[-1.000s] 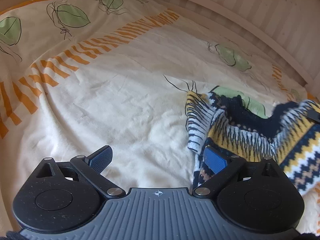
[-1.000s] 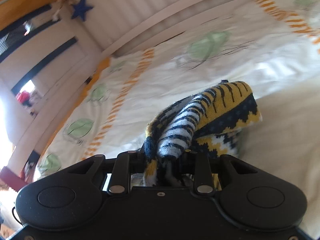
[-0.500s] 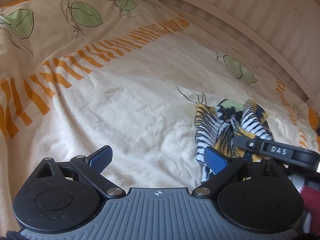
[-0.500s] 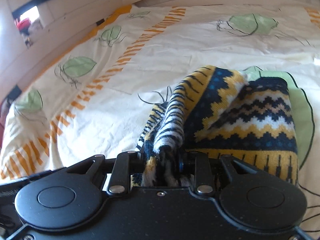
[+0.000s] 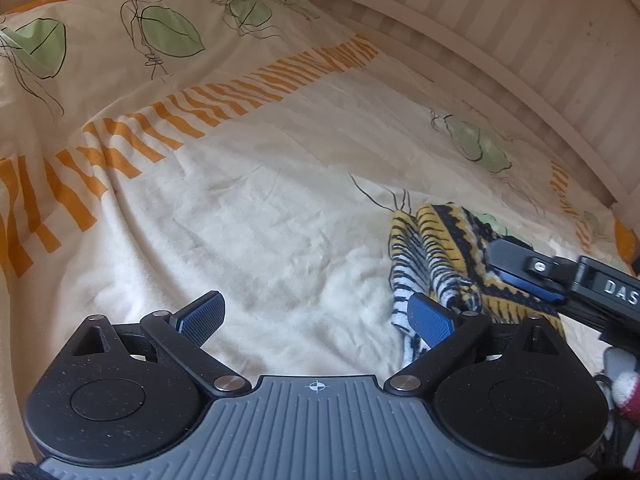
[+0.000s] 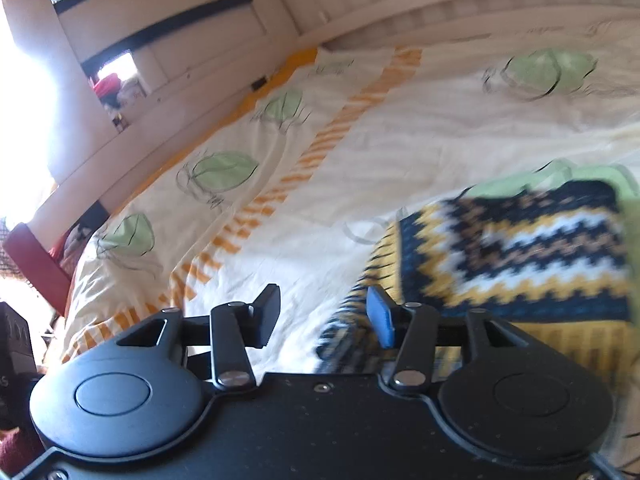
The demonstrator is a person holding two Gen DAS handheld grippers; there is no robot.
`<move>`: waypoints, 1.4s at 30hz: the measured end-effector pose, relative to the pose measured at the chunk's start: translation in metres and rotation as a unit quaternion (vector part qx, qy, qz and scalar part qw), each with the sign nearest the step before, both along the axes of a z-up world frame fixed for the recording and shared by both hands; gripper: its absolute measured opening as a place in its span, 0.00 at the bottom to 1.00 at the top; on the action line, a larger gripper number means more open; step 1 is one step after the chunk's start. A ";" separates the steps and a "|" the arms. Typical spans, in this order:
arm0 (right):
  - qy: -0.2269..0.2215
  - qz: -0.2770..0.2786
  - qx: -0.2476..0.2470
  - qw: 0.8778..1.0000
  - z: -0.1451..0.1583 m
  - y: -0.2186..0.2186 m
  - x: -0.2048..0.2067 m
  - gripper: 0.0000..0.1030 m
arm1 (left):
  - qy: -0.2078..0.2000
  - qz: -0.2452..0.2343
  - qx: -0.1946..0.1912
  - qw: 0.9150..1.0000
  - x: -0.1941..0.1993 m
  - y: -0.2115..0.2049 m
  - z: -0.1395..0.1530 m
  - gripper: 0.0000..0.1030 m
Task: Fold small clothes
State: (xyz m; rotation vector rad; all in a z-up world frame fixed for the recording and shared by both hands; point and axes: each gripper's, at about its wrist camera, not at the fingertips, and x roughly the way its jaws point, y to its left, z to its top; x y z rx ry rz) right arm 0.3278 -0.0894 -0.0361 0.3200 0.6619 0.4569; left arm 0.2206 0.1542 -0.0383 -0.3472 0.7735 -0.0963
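A small knitted sweater (image 5: 440,248) in navy, yellow and white zigzags lies folded on the bed sheet (image 5: 260,220), at the right of the left wrist view. My left gripper (image 5: 316,314) stands open just left of it, its right pad beside the striped edge, with only sheet between the pads. My right gripper (image 6: 324,316) has its jaws opening and nothing between them. The sweater (image 6: 512,248) lies flat ahead and to the right of it, its striped edge under the right finger. In the left wrist view the right gripper's fingers (image 5: 516,264) hover over the sweater.
The cream sheet has green leaves and orange stripe bands. A white slatted bed rail (image 5: 520,60) runs along the far side. White furniture (image 6: 160,40) and a dark red object (image 6: 36,268) stand past the bed's left end.
My right gripper has let go of the striped sleeve it held, its jaws have spread, and it has moved left. The sweater now lies folded on the sheet. My left gripper has stayed open.
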 end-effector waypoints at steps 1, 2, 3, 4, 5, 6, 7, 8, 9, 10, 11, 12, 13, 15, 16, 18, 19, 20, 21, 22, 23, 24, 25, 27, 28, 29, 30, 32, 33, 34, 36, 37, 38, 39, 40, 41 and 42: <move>-0.007 -0.005 -0.014 1.000 0.001 -0.004 -0.005 0.55 | -0.003 -0.003 0.000 1.000 0.000 -0.001 0.000 0.96; -0.013 -0.008 -0.029 0.999 0.001 -0.008 -0.009 0.56 | -0.005 -0.005 0.000 1.000 0.000 -0.003 0.001 0.96; -0.016 -0.010 -0.041 0.999 0.000 -0.011 -0.014 0.56 | -0.008 -0.009 0.002 1.000 0.000 -0.006 0.002 0.96; -0.017 -0.012 -0.049 0.999 -0.003 -0.014 -0.019 0.57 | -0.009 -0.013 0.004 1.000 0.000 -0.008 0.002 0.96; -0.017 -0.014 -0.053 0.998 -0.006 -0.018 -0.024 0.57 | -0.010 -0.018 0.004 1.000 0.000 -0.010 0.003 0.96; -0.017 -0.016 -0.056 0.998 -0.009 -0.022 -0.029 0.59 | -0.012 -0.025 0.000 1.000 0.000 -0.012 0.004 0.96; -0.017 -0.017 -0.060 0.998 -0.012 -0.025 -0.034 0.60 | -0.013 -0.033 -0.007 0.999 0.001 -0.014 0.005 0.96; -0.017 -0.017 -0.064 0.998 -0.015 -0.027 -0.038 0.60 | -0.015 -0.042 -0.015 0.999 0.001 -0.017 0.006 0.96; -0.018 -0.018 -0.070 0.997 -0.018 -0.029 -0.042 0.60 | -0.017 -0.052 -0.023 0.998 0.001 -0.020 0.008 0.96; -0.022 -0.018 -0.073 0.997 -0.020 -0.032 -0.047 0.60 | -0.018 -0.064 -0.029 0.997 0.001 -0.024 0.009 0.96; -0.026 -0.019 -0.074 0.997 -0.021 -0.034 -0.051 0.60 | -0.017 -0.078 -0.034 0.996 0.000 -0.028 0.009 0.96; -0.030 -0.020 -0.073 0.997 -0.022 -0.037 -0.055 0.61 | -0.014 -0.093 -0.041 0.995 -0.002 -0.033 0.009 0.96; -0.034 -0.022 -0.070 0.997 -0.021 -0.040 -0.059 0.64 | -0.010 -0.107 -0.048 0.993 -0.004 -0.038 0.008 0.96; -0.042 -0.024 -0.069 0.996 -0.020 -0.046 -0.064 0.68 | -0.002 -0.134 -0.054 0.989 -0.012 -0.051 0.005 0.96; -0.045 -0.025 -0.068 0.996 -0.020 -0.048 -0.067 0.68 | 0.002 -0.145 -0.050 0.988 -0.016 -0.057 0.003 0.96; -0.048 -0.027 -0.065 0.996 -0.020 -0.055 -0.071 0.68 | 0.009 -0.161 -0.031 0.986 -0.022 -0.069 -0.002 0.95; -0.048 -0.029 -0.063 0.996 -0.019 -0.058 -0.073 0.68 | 0.010 -0.166 -0.022 0.986 -0.024 -0.074 -0.006 0.88; -0.049 -0.031 -0.060 0.996 -0.019 -0.060 -0.075 0.68 | 0.009 -0.168 -0.018 0.986 -0.026 -0.077 -0.009 0.81; -0.049 -0.032 -0.058 0.997 -0.019 -0.063 -0.076 0.68 | 0.011 -0.169 -0.019 0.985 -0.027 -0.077 -0.012 0.77; -0.050 -0.032 -0.056 0.997 -0.019 -0.065 -0.078 0.68 | 0.013 -0.168 -0.022 0.985 -0.027 -0.078 -0.015 0.77; -0.050 -0.033 -0.055 0.997 -0.019 -0.067 -0.080 0.68 | 0.014 -0.169 -0.027 0.985 -0.027 -0.078 -0.017 0.77; -0.051 -0.034 -0.054 0.997 -0.019 -0.069 -0.082 0.69 | 0.014 -0.173 -0.031 0.984 -0.026 -0.079 -0.019 0.77; -0.051 -0.034 -0.052 0.997 -0.019 -0.071 -0.082 0.69 | 0.013 -0.177 -0.035 0.983 -0.026 -0.080 -0.020 0.77; -0.050 -0.037 -0.049 0.997 -0.020 -0.074 -0.083 0.70 | 0.004 -0.180 -0.035 0.983 -0.027 -0.082 -0.018 0.77; -0.050 -0.038 -0.048 0.997 -0.022 -0.075 -0.083 0.70 | 0.000 -0.183 -0.036 0.983 -0.027 -0.083 -0.018 0.77; -0.049 -0.039 -0.046 0.997 -0.023 -0.076 -0.083 0.70 | -0.002 -0.184 -0.039 0.982 -0.025 -0.084 -0.018 0.77; -0.049 -0.040 -0.045 0.997 -0.024 -0.076 -0.083 0.70 | -0.003 -0.184 -0.042 0.982 -0.024 -0.085 -0.017 0.77; -0.049 -0.042 -0.041 0.997 -0.025 -0.077 -0.083 0.72 | -0.005 -0.176 -0.045 0.983 -0.025 -0.086 -0.014 0.77; -0.050 -0.042 -0.039 0.997 -0.025 -0.078 -0.084 0.73 | -0.007 -0.169 -0.037 0.985 -0.028 -0.086 -0.011 0.77; -0.051 -0.041 -0.038 0.997 -0.026 -0.078 -0.084 0.74 | -0.012 -0.165 -0.027 0.986 -0.031 -0.087 -0.008 0.76; -0.052 -0.040 -0.037 0.997 -0.027 -0.080 -0.085 0.74 | -0.019 -0.170 -0.013 0.985 -0.037 -0.090 -0.006 0.76; -0.052 -0.041 -0.036 0.997 -0.027 -0.081 -0.085 0.74 | -0.012 -0.177 -0.012 0.984 -0.038 -0.091 -0.008 0.76; -0.051 -0.042 -0.035 0.997 -0.027 -0.081 -0.085 0.74 | 0.000 -0.179 -0.012 0.984 -0.037 -0.092 -0.012 0.76; -0.050 -0.044 -0.032 0.997 -0.028 -0.083 -0.086 0.74 | 0.011 -0.177 -0.012 0.984 -0.036 -0.092 -0.018 0.76; -0.049 -0.045 -0.029 0.997 -0.028 -0.084 -0.086 0.74 | 0.018 -0.171 -0.013 0.985 -0.034 -0.092 -0.023 0.76; -0.050 -0.046 -0.028 0.997 -0.028 -0.085 -0.087 0.74 | 0.021 -0.165 -0.017 0.986 -0.034 -0.090 -0.025 0.76; -0.051 -0.046 -0.028 0.997 -0.028 -0.086 -0.087 0.74 | 0.017 -0.160 -0.025 0.987 -0.034 -0.088 -0.025 0.75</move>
